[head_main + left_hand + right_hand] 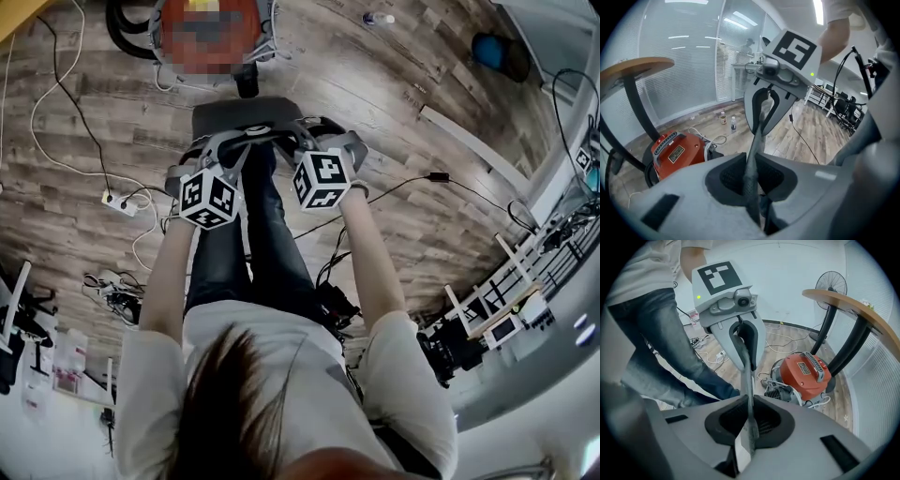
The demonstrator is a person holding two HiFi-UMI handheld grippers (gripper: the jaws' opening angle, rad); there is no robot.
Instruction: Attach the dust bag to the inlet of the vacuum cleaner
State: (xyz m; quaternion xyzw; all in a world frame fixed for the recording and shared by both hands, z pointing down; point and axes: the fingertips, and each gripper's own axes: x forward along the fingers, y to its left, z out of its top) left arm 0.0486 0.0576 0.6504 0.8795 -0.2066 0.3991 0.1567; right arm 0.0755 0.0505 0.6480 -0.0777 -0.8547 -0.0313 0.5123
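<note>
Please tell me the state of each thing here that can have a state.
dust bag, flat, held taut between both grippers, not attached yet.
left hand-held gripper, shut on dust bag.
right hand-held gripper, shut on dust bag.
vacuum cleaner, upright, apart from the bag.
bottles, upright.

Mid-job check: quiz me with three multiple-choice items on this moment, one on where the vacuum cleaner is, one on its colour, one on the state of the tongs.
1. Where is the vacuum cleaner? A on the floor by the table; B on the table; C in a hand.
2. Its body colour? A blue; B yellow; C red.
3. The left tongs and right tongs are: A both open, empty; B both shut on the dust bag; C only one shut.
Answers: A, it stands beside the table's legs; C, its shell is red; B, each pinches the bag's edge.
</note>
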